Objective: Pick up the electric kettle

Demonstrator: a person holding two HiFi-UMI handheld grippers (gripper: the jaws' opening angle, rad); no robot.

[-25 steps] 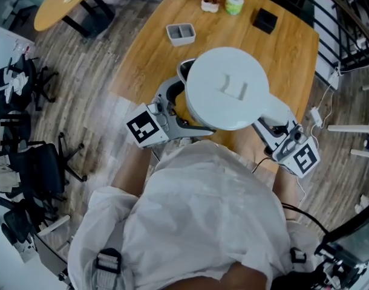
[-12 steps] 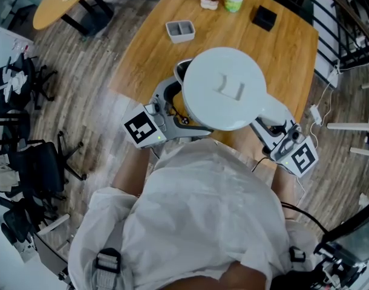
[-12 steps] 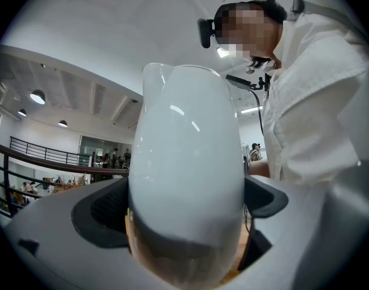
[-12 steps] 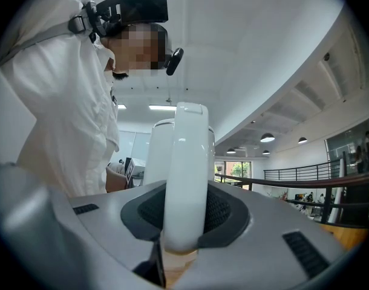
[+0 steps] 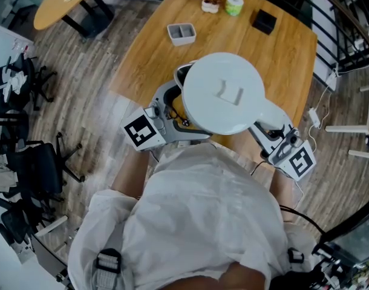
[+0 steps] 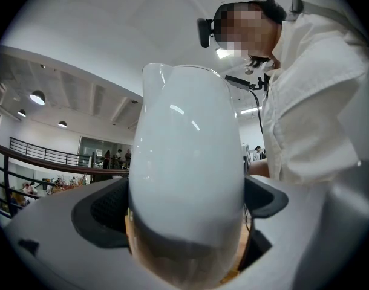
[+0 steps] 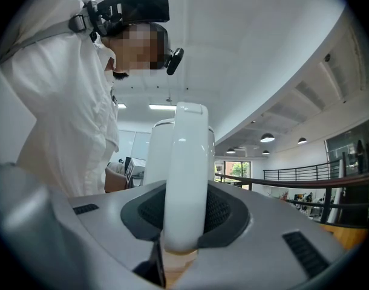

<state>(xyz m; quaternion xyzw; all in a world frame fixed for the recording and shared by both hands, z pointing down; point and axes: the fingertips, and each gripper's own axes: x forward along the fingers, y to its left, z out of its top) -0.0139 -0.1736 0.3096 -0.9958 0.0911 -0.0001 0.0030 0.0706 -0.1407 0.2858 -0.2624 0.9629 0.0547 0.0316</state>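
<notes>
- Head view: electric kettle (image 5: 224,92), upright, over the near edge of the table (image 5: 287,47), held between both claws; left gripper (image 5: 172,106) on the body side, right gripper (image 5: 270,125) on the handle side.
- Left gripper view: jaws clamped across the kettle's broad body.
- Right gripper view: jaws pinching the upright handle (image 7: 186,174), with the body beyond it.

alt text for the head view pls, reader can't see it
A white electric kettle, seen from above, is held by two grippers: the left gripper clamps its body, the right gripper its handle. Beyond it a wooden table carries a grey tray, a green roll and a black box.
</notes>
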